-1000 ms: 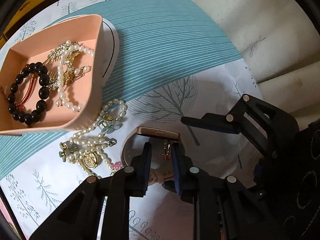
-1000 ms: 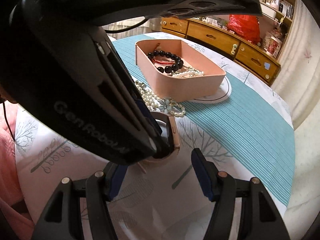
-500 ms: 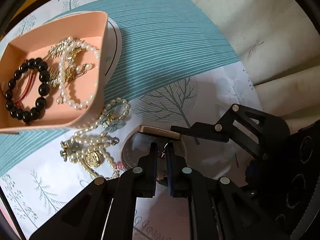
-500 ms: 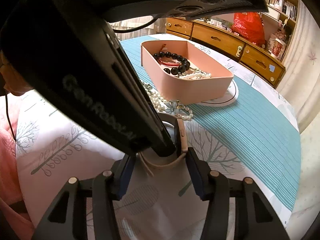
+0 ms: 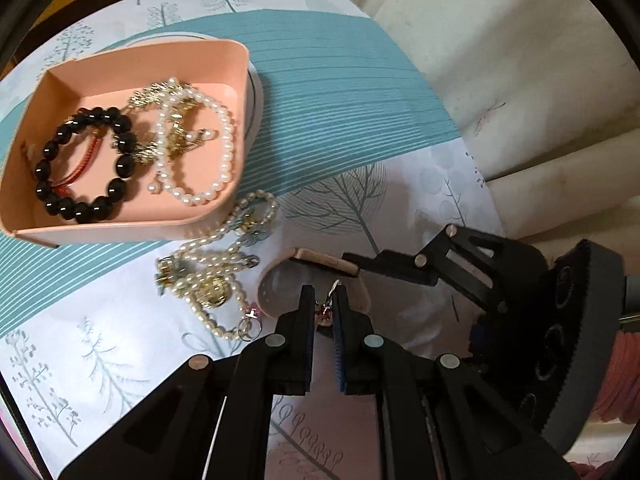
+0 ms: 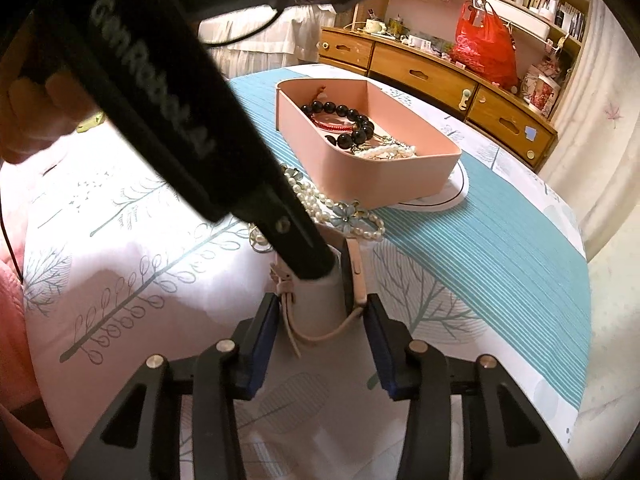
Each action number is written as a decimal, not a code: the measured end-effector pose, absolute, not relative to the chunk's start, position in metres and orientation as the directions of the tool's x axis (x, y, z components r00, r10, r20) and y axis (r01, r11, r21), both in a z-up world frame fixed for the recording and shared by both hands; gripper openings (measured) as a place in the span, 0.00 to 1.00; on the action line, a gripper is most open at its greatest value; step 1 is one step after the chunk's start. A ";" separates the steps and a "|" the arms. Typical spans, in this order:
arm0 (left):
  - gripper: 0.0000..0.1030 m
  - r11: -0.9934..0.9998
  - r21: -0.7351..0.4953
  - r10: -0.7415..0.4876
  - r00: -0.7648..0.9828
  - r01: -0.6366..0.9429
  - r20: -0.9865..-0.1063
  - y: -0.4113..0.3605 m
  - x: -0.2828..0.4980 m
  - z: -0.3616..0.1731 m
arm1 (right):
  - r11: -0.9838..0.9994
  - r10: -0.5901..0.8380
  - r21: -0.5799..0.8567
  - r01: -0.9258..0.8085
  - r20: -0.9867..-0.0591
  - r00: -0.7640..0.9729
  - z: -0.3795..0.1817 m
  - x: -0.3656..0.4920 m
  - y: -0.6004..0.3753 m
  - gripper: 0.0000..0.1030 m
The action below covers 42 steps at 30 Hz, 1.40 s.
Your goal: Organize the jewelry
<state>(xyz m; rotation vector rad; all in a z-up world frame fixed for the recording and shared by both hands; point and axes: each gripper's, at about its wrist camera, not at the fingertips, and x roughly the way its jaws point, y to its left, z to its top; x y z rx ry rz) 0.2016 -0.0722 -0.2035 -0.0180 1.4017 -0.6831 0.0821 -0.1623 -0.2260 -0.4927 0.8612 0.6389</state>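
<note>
Leafy white-and-teal cloth covers the desk (image 5: 360, 92), and we're mid-sort. Our left gripper (image 5: 323, 312) has its jaws pinched tight on a tiny earring (image 5: 326, 308) with a silver hook and reddish dangle. Our right gripper (image 6: 320, 316) has just been closing its jaws around the pink watch (image 6: 352, 276), strap between the pads. Next we'd carry the earring over the pink tray (image 5: 240, 80) nearby, where beads and pearls already sit, then let go gently.

The small charm (image 5: 325, 312) between the left gripper's fingers (image 5: 306, 320) is too small to identify. The watch (image 6: 354, 276) is partly hidden by the left gripper's body (image 6: 192, 128).
</note>
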 end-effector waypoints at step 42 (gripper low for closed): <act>0.36 0.923 -0.287 -0.367 0.355 0.257 -0.860 0.058 0.287 -0.152 | 0.975 0.151 -0.009 -0.223 -0.709 0.688 -0.154 0.172 -0.096 0.57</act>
